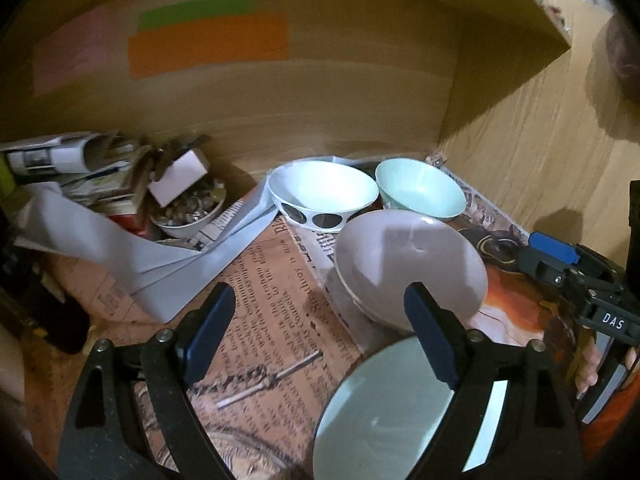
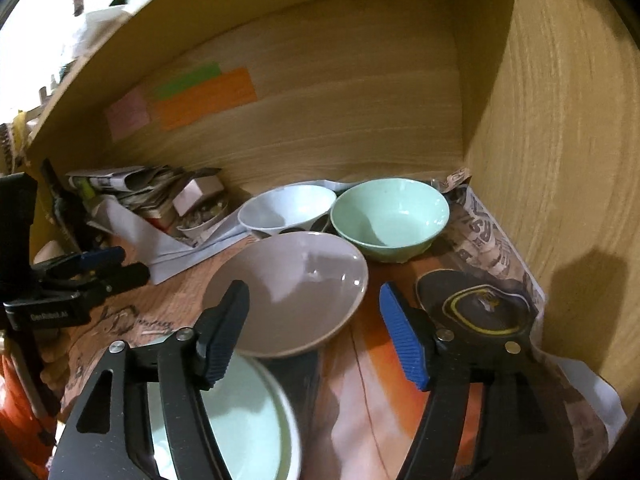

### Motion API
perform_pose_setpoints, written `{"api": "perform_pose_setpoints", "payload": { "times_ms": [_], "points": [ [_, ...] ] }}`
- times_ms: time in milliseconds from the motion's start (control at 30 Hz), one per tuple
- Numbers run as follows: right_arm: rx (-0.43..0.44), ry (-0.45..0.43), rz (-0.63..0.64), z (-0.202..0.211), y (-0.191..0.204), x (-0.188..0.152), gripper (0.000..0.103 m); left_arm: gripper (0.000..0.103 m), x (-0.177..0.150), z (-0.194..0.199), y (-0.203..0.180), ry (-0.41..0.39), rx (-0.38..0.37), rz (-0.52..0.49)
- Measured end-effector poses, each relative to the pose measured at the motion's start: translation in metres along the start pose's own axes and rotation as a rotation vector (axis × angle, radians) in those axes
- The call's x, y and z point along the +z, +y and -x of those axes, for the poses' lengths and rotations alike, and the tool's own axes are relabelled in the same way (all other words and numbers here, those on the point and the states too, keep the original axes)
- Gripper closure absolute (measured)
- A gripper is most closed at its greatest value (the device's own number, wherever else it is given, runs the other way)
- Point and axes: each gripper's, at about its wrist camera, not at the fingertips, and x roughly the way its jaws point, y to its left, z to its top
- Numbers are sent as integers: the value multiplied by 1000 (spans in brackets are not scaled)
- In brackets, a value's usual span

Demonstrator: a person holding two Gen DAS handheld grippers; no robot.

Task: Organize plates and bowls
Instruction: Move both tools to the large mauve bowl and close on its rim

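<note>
Inside a wooden shelf compartment lined with newspaper [image 1: 256,280]. Left gripper [image 1: 320,332] has its jaws spread wide, nothing between the pads, only printed paper and the edge of a dish behind them. Right gripper [image 2: 312,332] also stands apart, empty, with the grey dish showing in the gap but not pinched. The grey shallow bowl [image 2: 288,292] sits mid-shelf, tilted, apparently propped on something beneath it; what exactly is under it is hard to tell. Far behind it, side by side: a white bowl with dark oval spots [image 1: 323,196] on the left and a mint green bowl [image 2: 390,216] on the right, both upright, close to each other. Nearest the cameras is a pale green plate [image 1: 380,412], partly blurred. Far left is a paper clutter pile [image 1: 100,176] and a small bowl of odds and ends [image 1: 188,216], not part of the job. Handling guess: the dishes look rigid, glossy, likely melamine or ceramic, so light to moderate weight, slick, chip-prone if knocked together. Best hold is a rim pinch, one pad inside and one outside the wall; the tilted grey bowl's raised near edge looks easiest to reach. The thin plate needs its edge lifted first.
</note>
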Motion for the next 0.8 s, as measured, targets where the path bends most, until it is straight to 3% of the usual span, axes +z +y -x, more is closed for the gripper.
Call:
{"api": "perform_pose_setpoints", "payload": {
  "times_ms": [267, 467, 600, 667, 767, 800],
  "points": [
    [-6, 79, -35, -44, -17, 1, 37, 16, 10, -55, 0, 119, -39, -2],
    [-17, 124, -71, -66, -27, -4, 37, 19, 11, -80, -2, 156, -64, -5],
    [-7, 146, -83, -74, -31, -7, 38, 38, 10, -89, -1, 168, -77, -21],
    [0, 153, -83, -76, -31, -8, 46, 43, 9, -94, 0, 183, -92, -15],
    [4, 164, -68, -80, -29, -10, 59, 63, 7, -100, 0, 206, -122, -8],
    [9, 167, -65, -82, -28, -10, 63, 65, 7, -100, 0, 208, -133, -8]
  ]
}}
